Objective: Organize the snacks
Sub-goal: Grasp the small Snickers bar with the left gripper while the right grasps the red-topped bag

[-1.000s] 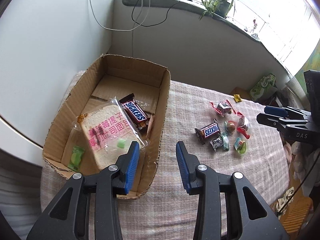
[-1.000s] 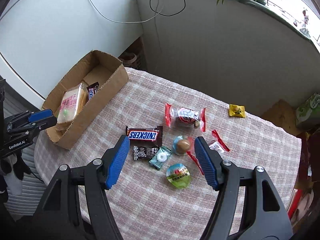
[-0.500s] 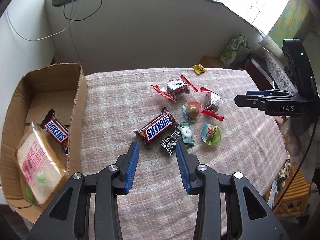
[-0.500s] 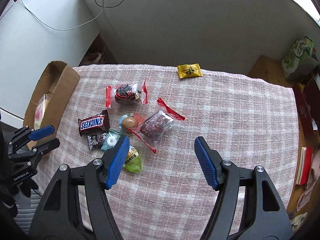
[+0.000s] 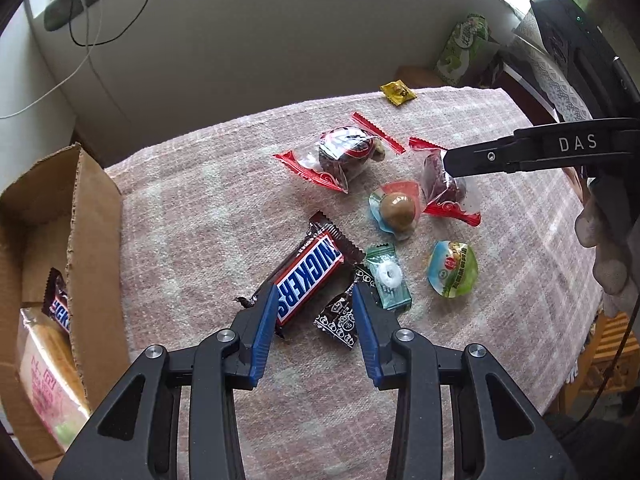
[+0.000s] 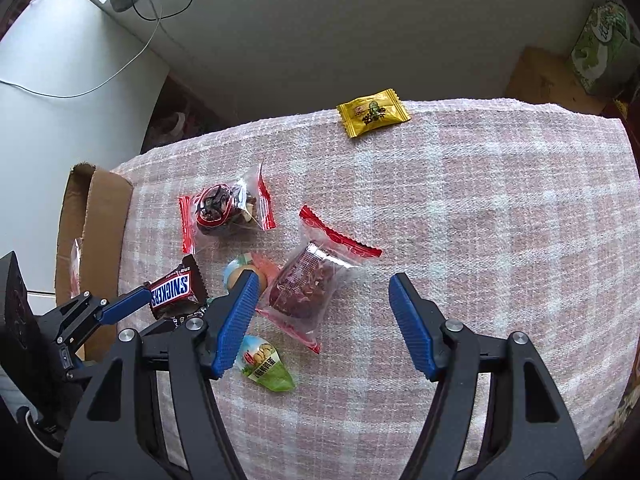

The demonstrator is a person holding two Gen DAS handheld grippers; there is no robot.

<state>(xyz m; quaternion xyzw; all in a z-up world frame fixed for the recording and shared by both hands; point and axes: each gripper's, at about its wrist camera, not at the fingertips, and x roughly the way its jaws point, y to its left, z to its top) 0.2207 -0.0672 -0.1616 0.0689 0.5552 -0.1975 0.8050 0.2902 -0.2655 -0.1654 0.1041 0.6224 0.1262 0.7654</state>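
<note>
My left gripper (image 5: 314,294) is open and low over the near end of a Snickers bar (image 5: 308,278) and a small dark candy (image 5: 342,314), with the bar's end between the jaws. My right gripper (image 6: 322,286) is open around a clear red-edged date packet (image 6: 310,290). It also shows in the left wrist view (image 5: 446,164) over that packet (image 5: 442,184). Loose snacks lie close by: a second red-edged packet (image 5: 340,154), a round brown candy (image 5: 396,208), a mint (image 5: 388,278), a green jelly cup (image 5: 452,268) and a yellow candy (image 6: 374,112).
A cardboard box (image 5: 94,216) stands at the table's left edge and holds a bread packet (image 5: 44,384) and another Snickers (image 5: 58,308). The checked cloth table (image 6: 480,216) ends near a wall at the back. A green bag (image 5: 464,46) sits on the floor beyond.
Both grippers moved down and closer to the snack pile. The left swung from over the box to the Snickers bar. The right came around the date packet.
</note>
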